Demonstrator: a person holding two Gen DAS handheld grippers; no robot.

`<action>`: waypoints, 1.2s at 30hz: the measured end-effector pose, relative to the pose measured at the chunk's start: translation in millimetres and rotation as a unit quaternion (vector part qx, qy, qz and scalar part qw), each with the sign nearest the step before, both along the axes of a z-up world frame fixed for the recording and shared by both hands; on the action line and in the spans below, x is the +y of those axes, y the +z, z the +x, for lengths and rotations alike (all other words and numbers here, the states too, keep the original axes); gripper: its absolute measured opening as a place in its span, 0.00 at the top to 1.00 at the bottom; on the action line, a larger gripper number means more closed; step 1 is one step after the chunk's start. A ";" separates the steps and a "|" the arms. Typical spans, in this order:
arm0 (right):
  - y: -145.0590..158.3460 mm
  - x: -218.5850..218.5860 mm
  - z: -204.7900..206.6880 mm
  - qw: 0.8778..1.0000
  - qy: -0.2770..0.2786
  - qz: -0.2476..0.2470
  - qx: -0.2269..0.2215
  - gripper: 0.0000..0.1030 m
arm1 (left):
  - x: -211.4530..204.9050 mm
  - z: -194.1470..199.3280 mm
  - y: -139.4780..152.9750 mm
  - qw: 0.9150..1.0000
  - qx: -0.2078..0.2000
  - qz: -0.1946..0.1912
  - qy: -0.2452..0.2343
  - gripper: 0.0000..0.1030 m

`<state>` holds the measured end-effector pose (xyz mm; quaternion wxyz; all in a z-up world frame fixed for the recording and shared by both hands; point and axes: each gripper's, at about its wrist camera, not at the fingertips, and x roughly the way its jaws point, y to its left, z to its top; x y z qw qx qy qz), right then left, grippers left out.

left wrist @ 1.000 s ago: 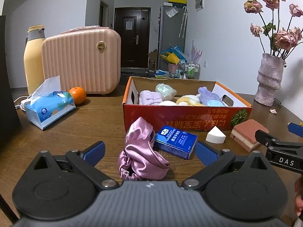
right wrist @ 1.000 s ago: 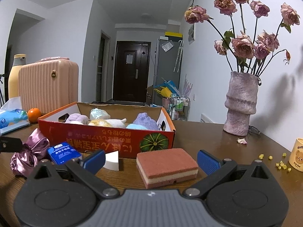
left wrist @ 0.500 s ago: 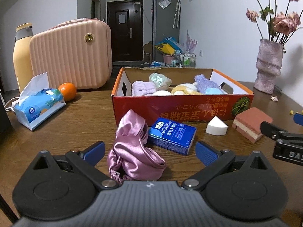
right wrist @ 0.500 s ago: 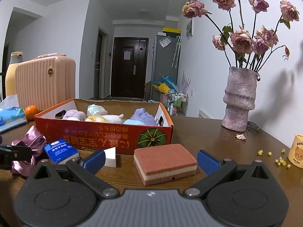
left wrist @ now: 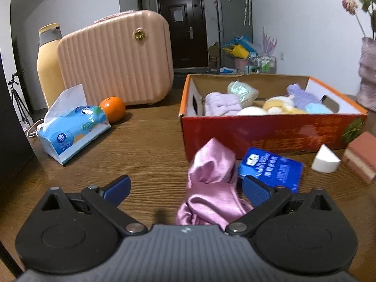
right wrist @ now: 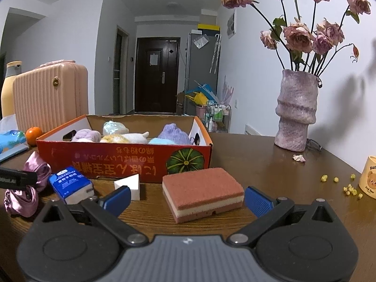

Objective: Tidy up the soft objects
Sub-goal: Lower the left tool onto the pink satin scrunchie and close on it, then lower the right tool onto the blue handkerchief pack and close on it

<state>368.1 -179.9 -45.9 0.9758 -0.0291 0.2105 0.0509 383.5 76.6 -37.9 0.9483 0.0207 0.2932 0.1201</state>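
An orange cardboard box (left wrist: 270,129) (right wrist: 124,162) holds several soft items. In front of it lie a pink satin cloth (left wrist: 212,185) (right wrist: 28,188), a blue tissue pack (left wrist: 272,168) (right wrist: 70,184), a white wedge sponge (left wrist: 325,158) (right wrist: 130,184) and a reddish layered sponge (right wrist: 203,192) (left wrist: 359,156). My left gripper (left wrist: 186,188) is open, low over the table, with the pink cloth between its fingers toward the right one. My right gripper (right wrist: 188,197) is open, its fingers either side of the reddish sponge's near end.
A tissue box (left wrist: 72,129), an orange (left wrist: 112,109), a pink suitcase (left wrist: 115,58) and a yellow bottle (left wrist: 49,63) stand at the left. A vase of dried roses (right wrist: 296,110) and a bear cup (right wrist: 369,177) stand at the right, with yellow crumbs (right wrist: 347,188) nearby.
My left gripper has moved forward, to the left and down, so the pink cloth now sits between its fingers. My right gripper has edged closer to the reddish sponge.
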 end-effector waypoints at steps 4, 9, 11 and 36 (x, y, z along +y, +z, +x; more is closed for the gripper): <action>-2.4 0.8 3.1 1.000 -0.006 -0.003 0.006 0.00 | 2.1 7.2 -3.8 1.000 0.007 0.011 -0.004 0.00; -3.7 0.1 5.1 1.000 -0.011 -0.002 0.011 0.00 | 5.5 12.0 -7.4 1.000 0.024 -0.006 -0.019 0.37; -4.0 0.9 5.3 1.000 -0.012 -0.004 0.011 0.00 | 5.2 12.3 -8.8 0.999 0.029 -0.008 -0.024 0.55; -0.7 7.2 1.3 1.000 0.001 0.006 0.001 0.00 | 16.6 -18.9 15.6 0.999 -0.032 -0.006 -0.009 0.68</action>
